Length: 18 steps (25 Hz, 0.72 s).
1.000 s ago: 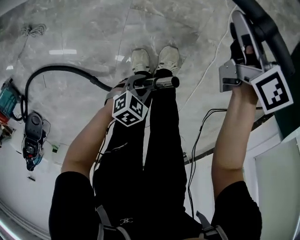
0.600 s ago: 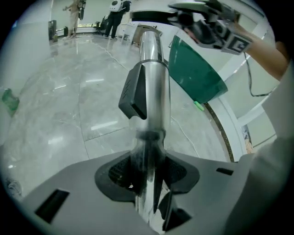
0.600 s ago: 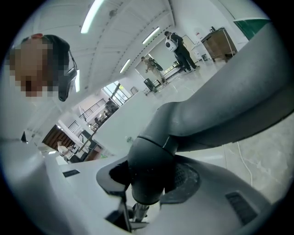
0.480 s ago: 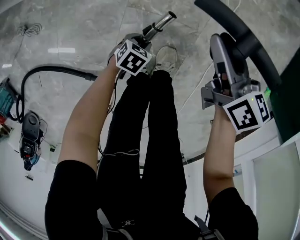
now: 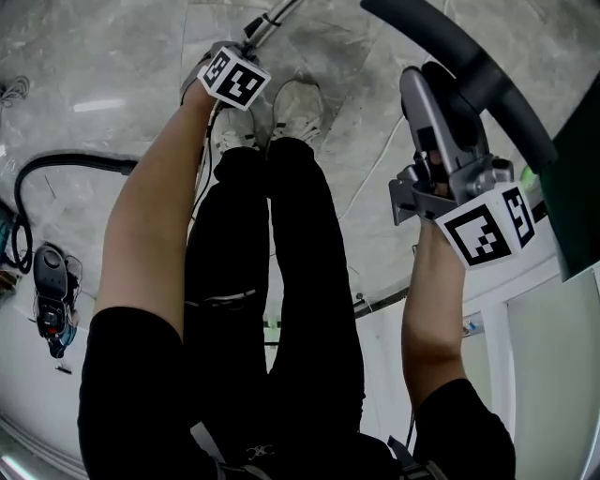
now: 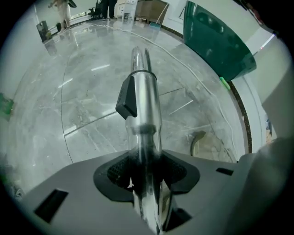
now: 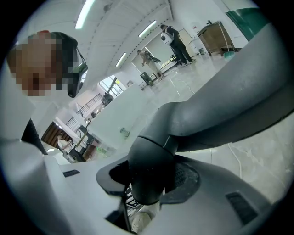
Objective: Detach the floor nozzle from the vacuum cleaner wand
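Observation:
My left gripper (image 5: 247, 39) is low over the marble floor beside the person's shoes (image 5: 295, 105), shut on a chrome wand tube (image 5: 272, 14). In the left gripper view the chrome wand tube (image 6: 143, 105) runs straight out from between the jaws of the left gripper (image 6: 146, 183) and bears a black catch (image 6: 127, 98); its far end is bare. My right gripper (image 5: 433, 183) is shut on the grey curved vacuum handle (image 5: 427, 108), which joins a black tube (image 5: 469, 61). The right gripper (image 7: 149, 181) clamps the handle's dark end (image 7: 149, 170). No floor nozzle shows in any view.
The vacuum cleaner body (image 5: 52, 286) stands on the floor at the left with its black hose (image 5: 66, 167) curving away. A thin white cable (image 5: 375, 159) crosses the floor. A dark green panel (image 5: 581, 187) and a white ledge stand at the right.
The left gripper has carried the wand down from in front of the thighs to just over the floor by the shoes. The right gripper with the handle has come lower and slightly leftward.

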{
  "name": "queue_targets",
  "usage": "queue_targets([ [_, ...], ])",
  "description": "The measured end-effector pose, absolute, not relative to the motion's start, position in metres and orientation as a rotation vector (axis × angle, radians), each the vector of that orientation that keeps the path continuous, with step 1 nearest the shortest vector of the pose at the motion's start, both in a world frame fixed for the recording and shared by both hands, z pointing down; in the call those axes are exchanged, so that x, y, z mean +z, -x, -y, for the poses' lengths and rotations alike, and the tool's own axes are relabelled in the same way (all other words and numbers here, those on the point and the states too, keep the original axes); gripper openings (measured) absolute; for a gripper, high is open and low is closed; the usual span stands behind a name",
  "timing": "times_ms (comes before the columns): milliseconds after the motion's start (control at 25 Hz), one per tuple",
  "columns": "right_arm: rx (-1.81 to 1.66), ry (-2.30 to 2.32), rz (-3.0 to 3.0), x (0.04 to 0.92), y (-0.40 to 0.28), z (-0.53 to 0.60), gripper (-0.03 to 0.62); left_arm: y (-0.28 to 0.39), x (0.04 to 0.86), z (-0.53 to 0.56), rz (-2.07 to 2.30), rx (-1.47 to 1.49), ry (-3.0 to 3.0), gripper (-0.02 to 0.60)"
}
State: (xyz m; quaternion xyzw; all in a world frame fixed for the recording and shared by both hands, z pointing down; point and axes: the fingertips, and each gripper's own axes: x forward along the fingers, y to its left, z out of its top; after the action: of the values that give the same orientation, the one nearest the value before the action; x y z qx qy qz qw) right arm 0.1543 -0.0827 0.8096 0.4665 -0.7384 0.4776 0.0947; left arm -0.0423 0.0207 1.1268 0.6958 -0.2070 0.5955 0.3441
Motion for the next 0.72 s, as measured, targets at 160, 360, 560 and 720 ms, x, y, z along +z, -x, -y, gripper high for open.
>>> queue_targets([
  [160,1.45,-1.407,2.193,0.816,-0.162,0.075,0.168,0.043,1.139,-0.019,0.625,1.582,-1.809,0.156],
  [360,1.517,-1.433,2.191,0.802,-0.152,0.071,0.169,0.058,1.121,-0.003,0.729,1.625,-1.837,0.233],
  [560,1.407,-1.446,2.179,0.74,-0.14,0.064,0.169,0.067,1.013,0.02,0.874,1.457,-1.799,0.2],
  [720,1.294,-1.506,2.222,0.649,-0.123,0.083,0.169,0.062,0.85,0.063,1.018,1.137,-1.87,0.009],
])
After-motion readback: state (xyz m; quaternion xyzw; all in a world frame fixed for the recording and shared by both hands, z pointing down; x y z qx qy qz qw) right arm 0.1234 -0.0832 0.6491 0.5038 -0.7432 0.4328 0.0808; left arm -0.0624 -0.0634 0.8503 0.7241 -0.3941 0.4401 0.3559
